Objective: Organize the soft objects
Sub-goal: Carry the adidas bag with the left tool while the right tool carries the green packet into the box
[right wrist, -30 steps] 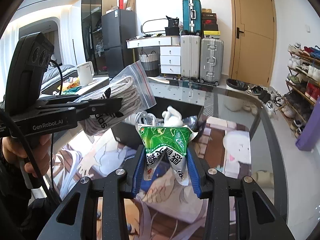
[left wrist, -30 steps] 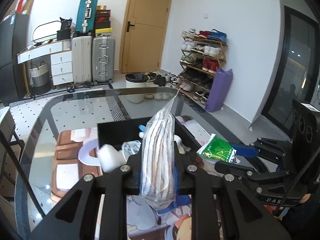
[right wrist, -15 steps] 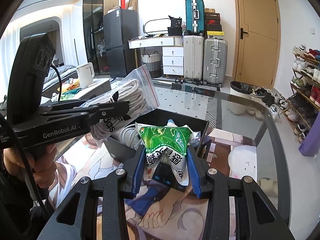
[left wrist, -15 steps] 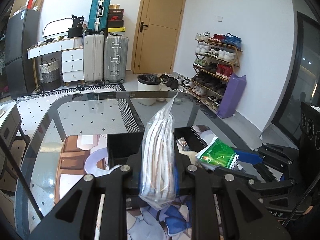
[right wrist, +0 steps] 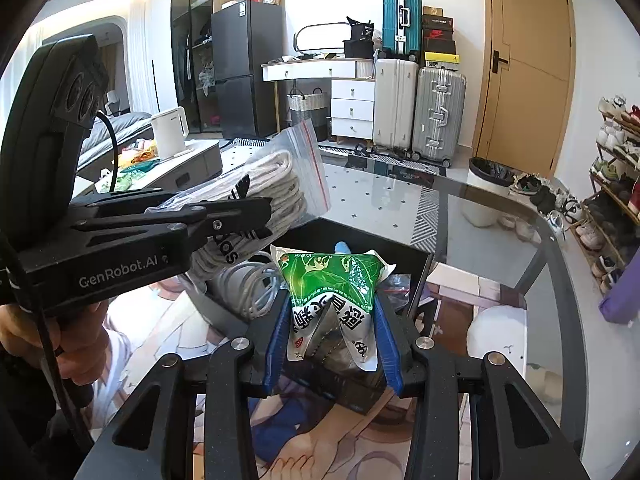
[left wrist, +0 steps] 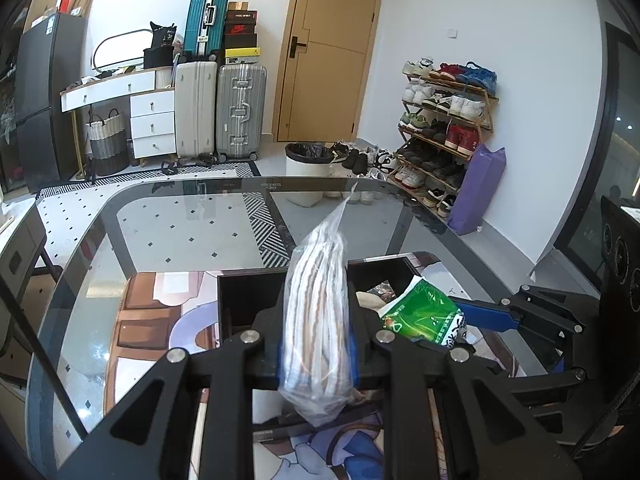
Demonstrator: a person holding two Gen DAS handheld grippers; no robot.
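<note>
My left gripper [left wrist: 316, 344] is shut on a clear zip bag of striped socks [left wrist: 318, 320] and holds it above the near edge of an open black box [left wrist: 248, 296]. The same bag [right wrist: 260, 196] shows at the left of the right wrist view, in the left gripper [right wrist: 240, 216]. My right gripper [right wrist: 332, 320] is shut on a green and white tissue pack [right wrist: 332, 288] over the box [right wrist: 416, 276]. That pack [left wrist: 420, 316] shows at the right in the left wrist view. White cords [right wrist: 248, 288] lie inside the box.
The box sits on a printed mat [left wrist: 160, 320] on a glass table [left wrist: 168, 224]. Beyond the table stand suitcases [left wrist: 220, 108], a white bin [left wrist: 306, 172], a shoe rack [left wrist: 444, 132] and a kettle [right wrist: 170, 132] on a side counter.
Both grippers have moved forward over the black box with their loads still held. The box now lies closer beneath them and hides more behind the fingers.
</note>
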